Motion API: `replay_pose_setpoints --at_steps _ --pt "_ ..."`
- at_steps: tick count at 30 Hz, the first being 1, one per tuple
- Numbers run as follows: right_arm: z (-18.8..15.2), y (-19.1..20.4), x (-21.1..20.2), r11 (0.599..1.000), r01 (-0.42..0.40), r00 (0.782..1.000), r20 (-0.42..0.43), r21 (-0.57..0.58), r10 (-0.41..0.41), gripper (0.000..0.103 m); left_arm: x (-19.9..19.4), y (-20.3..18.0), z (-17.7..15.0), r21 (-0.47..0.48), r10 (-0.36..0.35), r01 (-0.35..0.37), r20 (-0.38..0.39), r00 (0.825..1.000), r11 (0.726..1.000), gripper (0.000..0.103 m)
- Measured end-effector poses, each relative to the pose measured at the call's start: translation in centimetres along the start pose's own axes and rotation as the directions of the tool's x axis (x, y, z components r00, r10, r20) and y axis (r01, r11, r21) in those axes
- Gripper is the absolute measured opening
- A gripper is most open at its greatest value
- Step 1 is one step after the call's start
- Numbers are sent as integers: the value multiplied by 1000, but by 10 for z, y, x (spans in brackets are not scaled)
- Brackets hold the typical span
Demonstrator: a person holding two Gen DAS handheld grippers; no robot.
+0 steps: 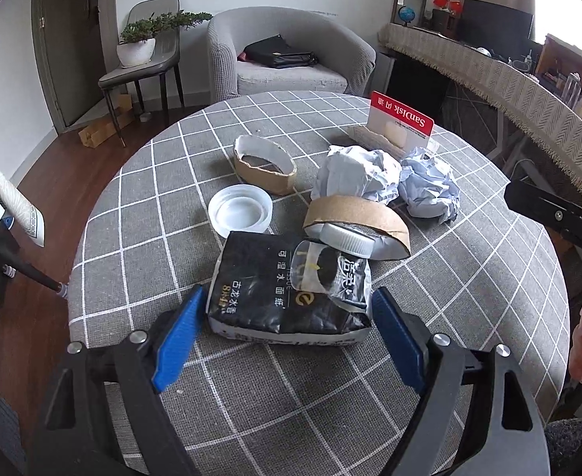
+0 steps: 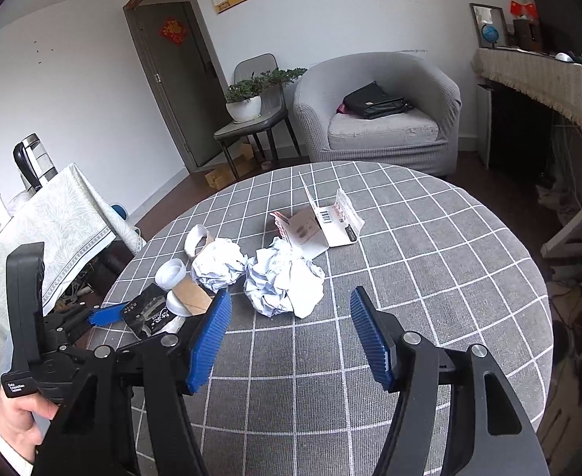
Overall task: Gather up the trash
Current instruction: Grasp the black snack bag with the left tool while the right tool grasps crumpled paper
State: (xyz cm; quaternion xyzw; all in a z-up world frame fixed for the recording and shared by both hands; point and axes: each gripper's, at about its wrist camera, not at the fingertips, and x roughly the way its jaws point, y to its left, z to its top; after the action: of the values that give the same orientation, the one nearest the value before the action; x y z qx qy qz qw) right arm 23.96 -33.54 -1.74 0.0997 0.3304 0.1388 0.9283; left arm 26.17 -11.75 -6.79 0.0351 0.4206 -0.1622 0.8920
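Trash lies on a round table with a grey checked cloth (image 1: 330,396). My left gripper (image 1: 289,297) is open, its blue fingers on either side of a black tissue packet (image 1: 275,289) without gripping it. A clear jar with a white cap (image 1: 330,254) lies on the packet, under a cardboard ring (image 1: 354,214). Beyond are a white lid (image 1: 240,213), a second cardboard ring (image 1: 265,163), two crumpled paper balls (image 1: 354,174) (image 1: 429,186) and a red SanDisk card (image 1: 402,119). My right gripper (image 2: 291,297) is open, just in front of a paper ball (image 2: 283,281).
A grey armchair (image 1: 291,51) with a black bag and a chair holding a potted plant (image 1: 140,39) stand behind the table. A cloth-covered counter (image 1: 509,79) runs along the right. A side table with a kettle (image 2: 33,158) is at the left.
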Motion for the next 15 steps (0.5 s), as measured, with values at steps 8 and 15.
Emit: replay_pose_setpoints --at_steps 8,15 --pt "2 -2 10 999 -16 1000 -24 43 17 63 -4 2 -2 8 3 -3 3 1000 1000 74" --pt "4 3 21 999 13 999 -52 38 -11 63 -11 8 -6 -1 -4 4 2 1000 1000 74"
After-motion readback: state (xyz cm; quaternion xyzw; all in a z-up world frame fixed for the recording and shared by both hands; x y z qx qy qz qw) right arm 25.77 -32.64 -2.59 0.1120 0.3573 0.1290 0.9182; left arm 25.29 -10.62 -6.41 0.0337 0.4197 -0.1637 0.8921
